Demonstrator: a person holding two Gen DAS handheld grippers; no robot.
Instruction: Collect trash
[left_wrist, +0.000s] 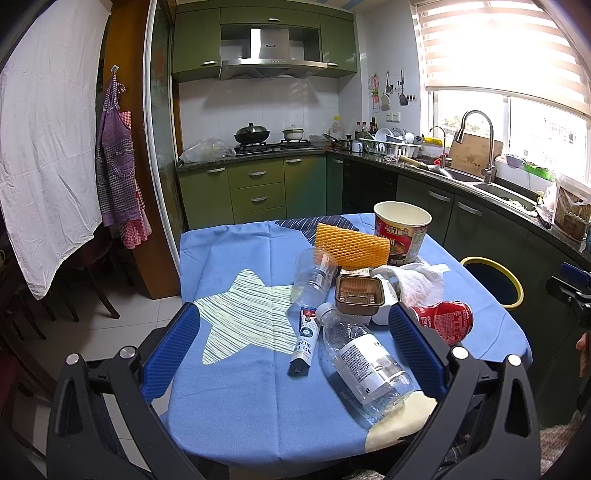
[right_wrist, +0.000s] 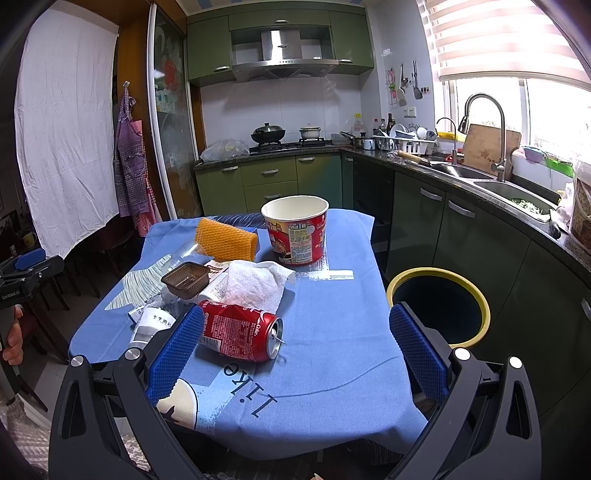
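Trash heaped on blue-clothed worktop (right_wrist: 332, 306); both claws wide apart, empty.

Left claw (left_wrist: 295, 332) hovers at the near edge over a lying clear bottle (left_wrist: 365, 362) and small tube (left_wrist: 305, 339). Right claw (right_wrist: 295, 332) frames a dented red can (right_wrist: 240, 330) on its side. Behind: crumpled tissue (right_wrist: 255, 282), brown tray (right_wrist: 185, 278), orange foam net (right_wrist: 226, 240), upright noodle cup (right_wrist: 295, 229). Yellow-rimmed bin (right_wrist: 439, 306) stands beside the worktop's right edge.

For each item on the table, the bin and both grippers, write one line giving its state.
Red soda can: dented, on its side, opened.
Water bottle: lying down, uncapped.
Clear plastic cup: tipped over.
Noodle cup: upright, lid off.
Brown tray: upright, empty.
Paper towel: crumpled.
Bin: open-topped, beside the table.
Left gripper: jaws open.
Right gripper: jaws open.
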